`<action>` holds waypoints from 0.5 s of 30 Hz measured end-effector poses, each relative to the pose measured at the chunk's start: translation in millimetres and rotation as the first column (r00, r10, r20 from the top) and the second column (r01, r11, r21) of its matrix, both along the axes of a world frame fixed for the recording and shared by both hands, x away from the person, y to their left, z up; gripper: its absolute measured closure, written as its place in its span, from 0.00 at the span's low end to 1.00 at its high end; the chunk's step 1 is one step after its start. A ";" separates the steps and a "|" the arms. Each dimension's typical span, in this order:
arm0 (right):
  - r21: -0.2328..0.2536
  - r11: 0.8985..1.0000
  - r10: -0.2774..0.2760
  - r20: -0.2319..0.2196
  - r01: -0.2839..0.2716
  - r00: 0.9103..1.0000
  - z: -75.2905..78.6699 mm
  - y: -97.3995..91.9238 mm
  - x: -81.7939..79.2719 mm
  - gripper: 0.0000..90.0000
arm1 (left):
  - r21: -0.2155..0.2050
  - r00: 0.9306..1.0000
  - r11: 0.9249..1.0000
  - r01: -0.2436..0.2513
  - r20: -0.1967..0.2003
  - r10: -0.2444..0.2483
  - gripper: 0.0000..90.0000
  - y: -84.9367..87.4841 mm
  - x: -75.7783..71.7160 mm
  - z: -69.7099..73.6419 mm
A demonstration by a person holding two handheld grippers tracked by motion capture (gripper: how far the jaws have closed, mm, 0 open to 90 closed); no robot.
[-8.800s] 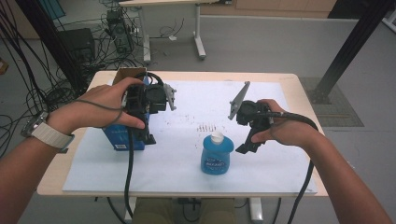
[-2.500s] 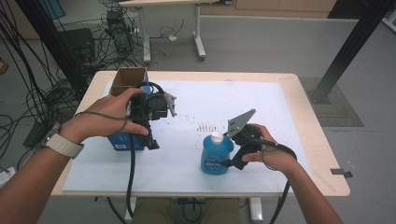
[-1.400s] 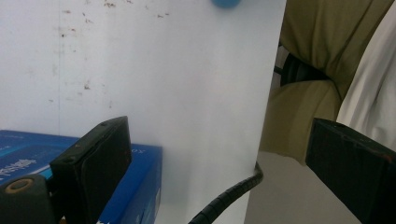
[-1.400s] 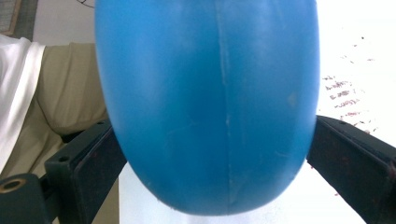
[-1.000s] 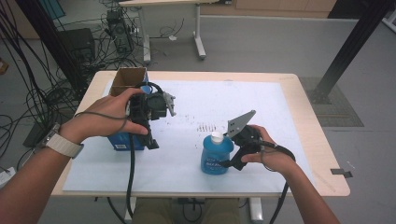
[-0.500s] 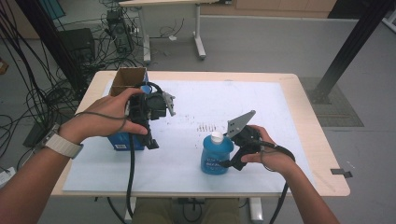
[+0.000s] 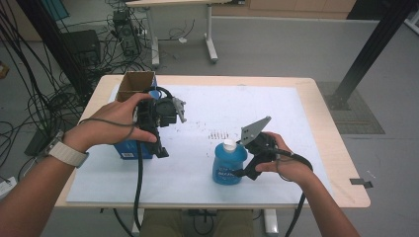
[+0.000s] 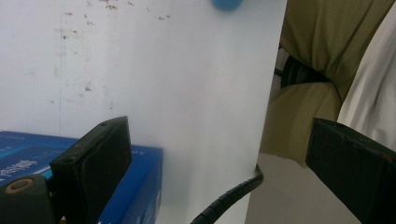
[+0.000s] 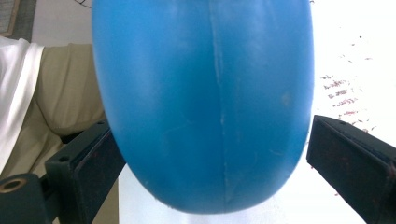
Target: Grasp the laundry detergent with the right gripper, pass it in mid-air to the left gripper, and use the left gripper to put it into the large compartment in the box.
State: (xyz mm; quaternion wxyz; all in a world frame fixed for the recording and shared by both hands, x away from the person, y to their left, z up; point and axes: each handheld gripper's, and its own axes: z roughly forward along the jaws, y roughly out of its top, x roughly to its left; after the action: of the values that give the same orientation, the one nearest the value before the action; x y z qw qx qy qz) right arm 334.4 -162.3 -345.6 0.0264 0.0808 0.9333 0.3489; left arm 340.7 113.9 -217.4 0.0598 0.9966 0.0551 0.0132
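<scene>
A blue plastic bottle (image 7: 228, 165) with a white cap stands on the white sheet (image 7: 296, 148) near the table's front. My right gripper (image 7: 240, 171) reaches it from the right. In the right gripper view the bottle's belly (image 9: 205, 102) sits between the two wide-apart jaws, which flank its sides; the gripper (image 9: 212, 125) is open. My left gripper (image 7: 149, 148) hovers at a blue carton (image 7: 126, 148) at the left. In the left gripper view its jaws stand wide, the left one over the carton's edge (image 8: 140, 186), and the open gripper (image 8: 217, 125) holds nothing.
An open cardboard box (image 7: 134, 84) stands at the table's back left corner. Small dark marks (image 7: 220, 134) dot the sheet's middle. Cables trail from both grippers over the front edge. The person's lap (image 8: 303, 107) lies just past the sheet's near edge.
Since the earliest frame my right gripper has come down and forward from the bottle's far right, and its jaws now sit around the bottle. Nothing has moved over the last second.
</scene>
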 end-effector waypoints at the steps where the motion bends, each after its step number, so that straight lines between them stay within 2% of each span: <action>1: -0.001 1.000 0.000 0.001 0.000 1.000 0.1 0.0 0.0 0.06 | 0.001 1.000 1.000 -0.002 0.000 0.002 0.08 0.1 0.2 0.1; 15: 0.002 1.000 -0.001 0.004 0.001 1.000 2.1 0.6 -0.6 0.06 | -0.006 1.000 1.000 -0.003 0.004 0.003 0.08 1.4 -1.2 2.1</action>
State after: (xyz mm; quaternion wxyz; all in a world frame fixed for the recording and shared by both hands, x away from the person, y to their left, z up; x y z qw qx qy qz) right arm 333.8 -161.8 -343.5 0.0283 0.0808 0.9329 0.3498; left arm 339.4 115.3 -215.2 0.0630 0.9963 0.0563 0.0148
